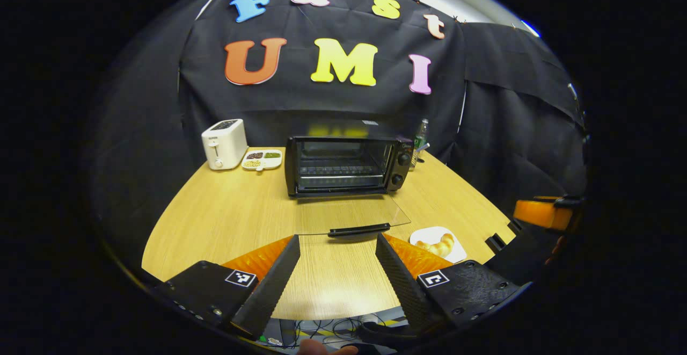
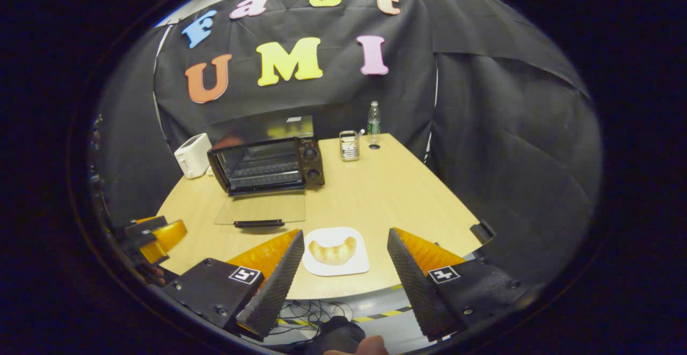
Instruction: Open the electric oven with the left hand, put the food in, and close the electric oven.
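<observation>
Table (image 1: 225, 210) carries everything. Electric oven (image 1: 343, 165) sits mid-table at the back, glass door (image 1: 351, 215) already dropped flat in front of it, handle (image 1: 358, 230) toward us, so we judge the opening step done. Toaster (image 1: 224, 143) left of the oven, bottle (image 2: 374, 118) behind its right side. Food: croissant (image 2: 333, 251) on a white plate (image 2: 354, 264), near the table edge, right of the door. Left gripper (image 1: 337, 269) jaws wide, empty, just short of the handle. Right gripper (image 2: 343, 269) jaws wide, empty, straddling the plate from above. Next: we close on the croissant and carry it to the rack.
</observation>
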